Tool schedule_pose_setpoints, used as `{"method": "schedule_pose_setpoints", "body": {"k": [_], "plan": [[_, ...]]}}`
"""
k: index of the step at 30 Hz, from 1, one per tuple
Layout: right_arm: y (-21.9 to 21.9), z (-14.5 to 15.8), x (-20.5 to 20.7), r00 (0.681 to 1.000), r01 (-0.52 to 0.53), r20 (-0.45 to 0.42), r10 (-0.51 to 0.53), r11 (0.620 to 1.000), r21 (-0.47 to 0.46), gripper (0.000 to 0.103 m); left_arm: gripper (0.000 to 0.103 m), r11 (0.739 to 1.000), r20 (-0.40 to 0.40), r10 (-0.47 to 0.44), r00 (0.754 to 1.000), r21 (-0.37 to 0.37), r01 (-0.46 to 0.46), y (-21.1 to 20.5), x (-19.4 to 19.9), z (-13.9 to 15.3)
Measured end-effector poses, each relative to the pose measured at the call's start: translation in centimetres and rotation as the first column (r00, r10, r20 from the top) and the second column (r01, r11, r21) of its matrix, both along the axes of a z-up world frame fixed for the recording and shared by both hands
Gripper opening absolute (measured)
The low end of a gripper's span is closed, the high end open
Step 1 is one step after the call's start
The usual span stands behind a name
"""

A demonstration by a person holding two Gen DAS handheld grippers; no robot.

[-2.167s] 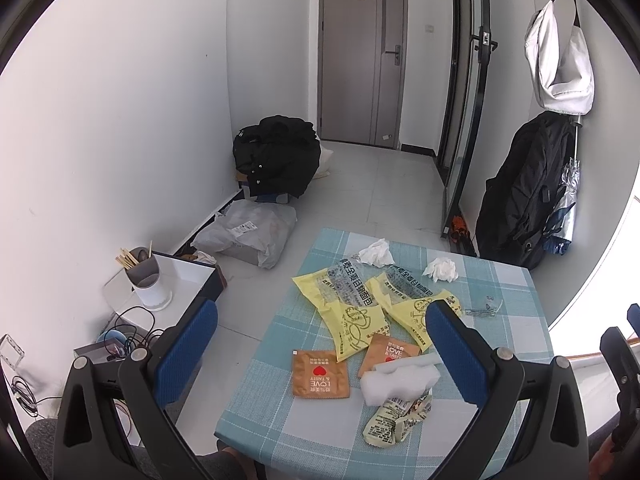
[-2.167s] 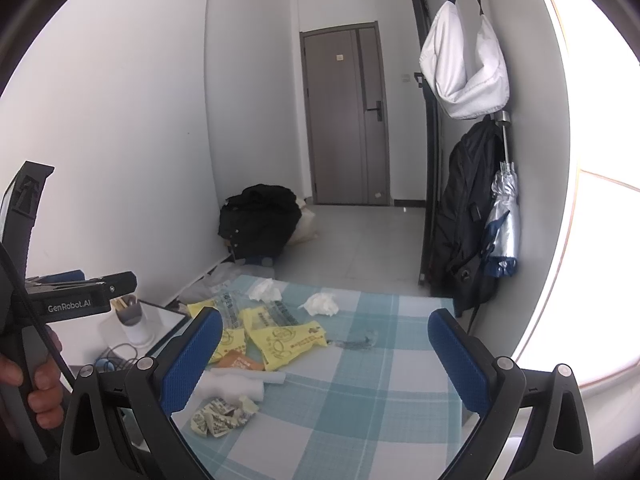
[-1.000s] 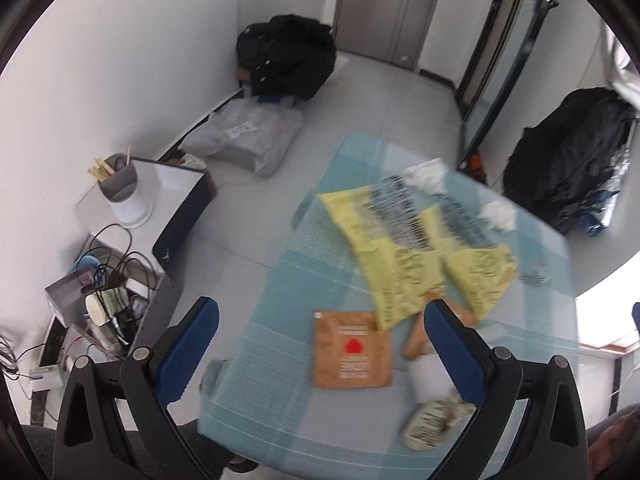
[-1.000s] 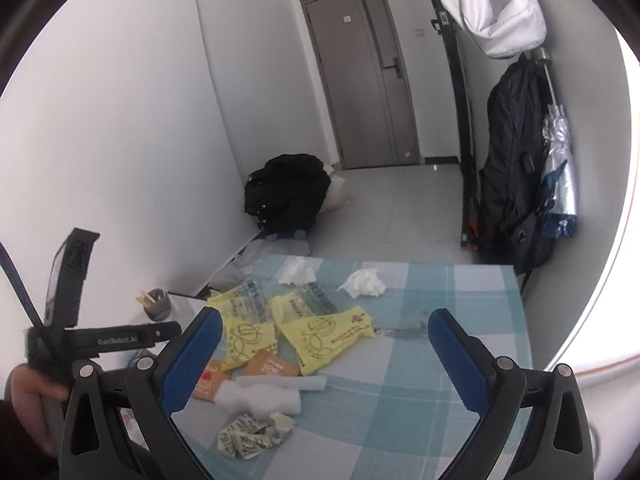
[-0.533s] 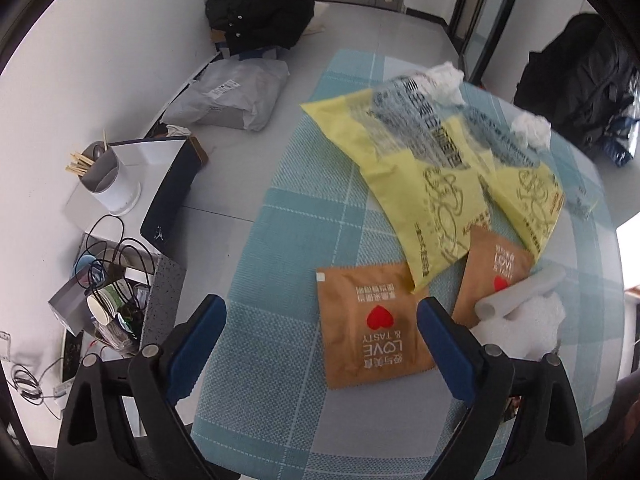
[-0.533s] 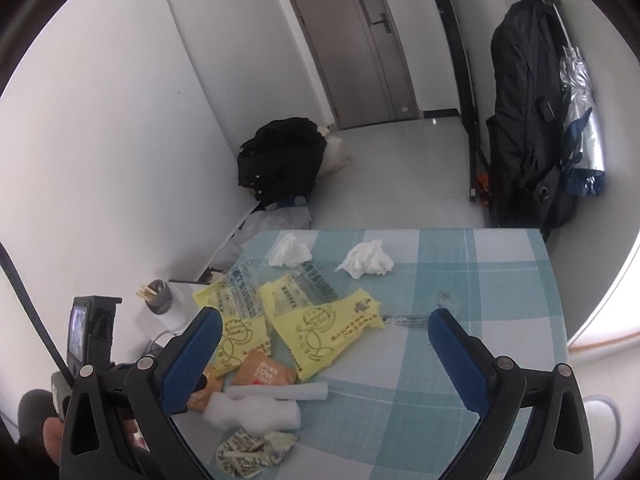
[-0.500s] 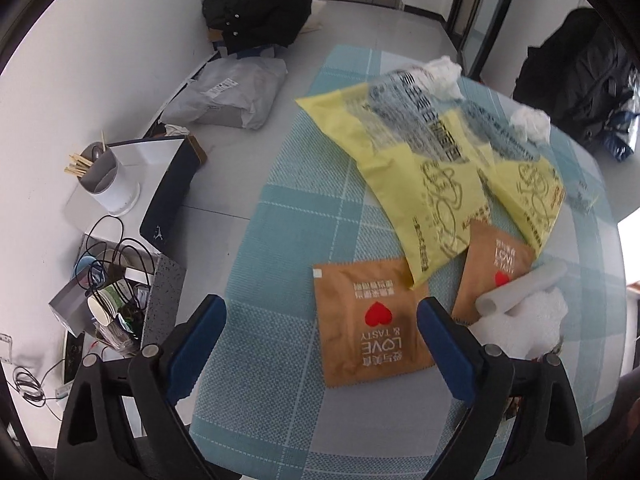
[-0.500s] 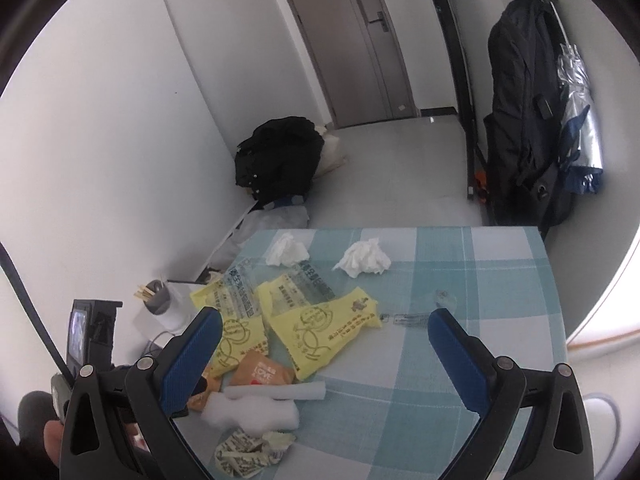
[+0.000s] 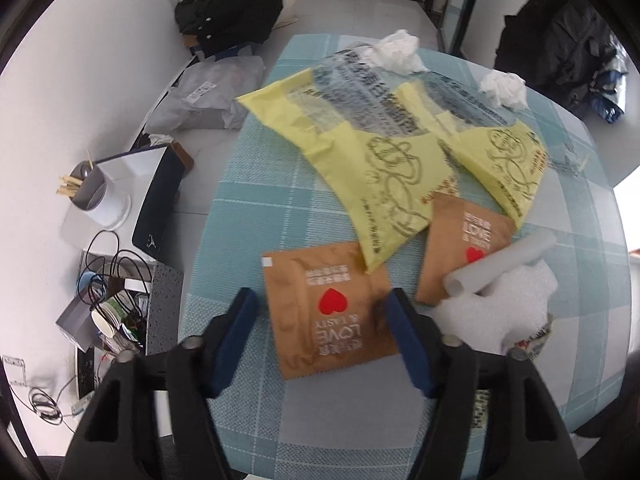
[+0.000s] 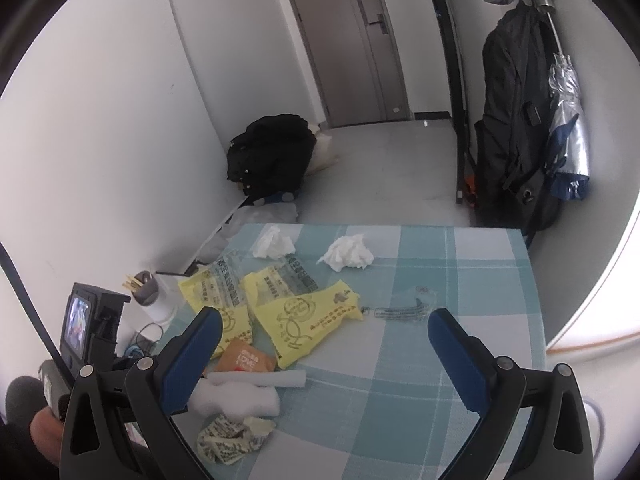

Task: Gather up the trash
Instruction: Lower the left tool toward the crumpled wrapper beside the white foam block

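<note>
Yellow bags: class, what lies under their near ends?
Each yellow bag overlaps a corner of a brown packet. Anything else beneath is hidden.

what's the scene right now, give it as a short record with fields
surface: table with a blue checked cloth
left gripper: open, fingers either side of a brown packet with a red heart, not gripping yet
right gripper: open, above the table, holding nothing
other trash: two yellow bags, second brown packet, two crumpled tissues, white foam, foam tube, crumpled wrapper
likely next: left gripper closes on the brown packet
</note>
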State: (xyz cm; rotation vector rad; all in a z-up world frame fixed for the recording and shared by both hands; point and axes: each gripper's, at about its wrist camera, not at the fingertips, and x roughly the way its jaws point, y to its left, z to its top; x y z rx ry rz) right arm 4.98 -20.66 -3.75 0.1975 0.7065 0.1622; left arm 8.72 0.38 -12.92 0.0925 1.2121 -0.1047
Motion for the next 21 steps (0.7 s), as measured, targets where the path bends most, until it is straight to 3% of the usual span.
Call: {"method": "schedule_pose_setpoints", "body": {"k": [2,3,5,10,12,17,21], "plan": [[0.3,0.1,-0.3,1.0,-0.007,0.005,0.007,1.0,-0.016,0.103,0.049,1.0,0.005,-0.011,1.0,0.027,0.011,-0.4,-0.1,0.1],[0.4,0.2,-0.3,1.0,-0.013,0.008,0.013,1.0,-0.024,0.103,0.038,0.999,0.007,-0.018,1.0,0.027,0.017,-0.5,-0.1,0.1],[0.8,0.3,-0.6,1.0,-0.021,0.019,0.022,0.999,-0.048,0.103,0.035,1.0,0.003,-0.008,1.0,0.021,0.008,-0.3,0.0,0.2],[1.7,0.9,-1.5,0.998,-0.044,0.049,0.048,0.995,-0.087,0.103,0.024,0.998,-0.009,0.033,0.999,-0.052,-0.033,1.1,0.2,0.2],[2.2,1.0,-2.0,0.997,-0.049,0.061,0.057,0.991,-0.12,0.103,0.011,0.997,0.005,0.052,0.999,-0.063,-0.052,1.5,0.1,0.4],[3.2,0.9,-2.7,0.993,-0.067,0.08,0.082,0.982,-0.179,0.103,0.001,0.989,-0.004,0.087,0.996,-0.119,-0.087,2.4,-0.2,0.3],[3.8,0.7,-3.2,0.992,-0.078,0.085,0.098,0.975,-0.206,0.103,0.0,0.971,-0.013,0.098,0.995,-0.219,-0.098,2.9,-0.7,0.6]]}}
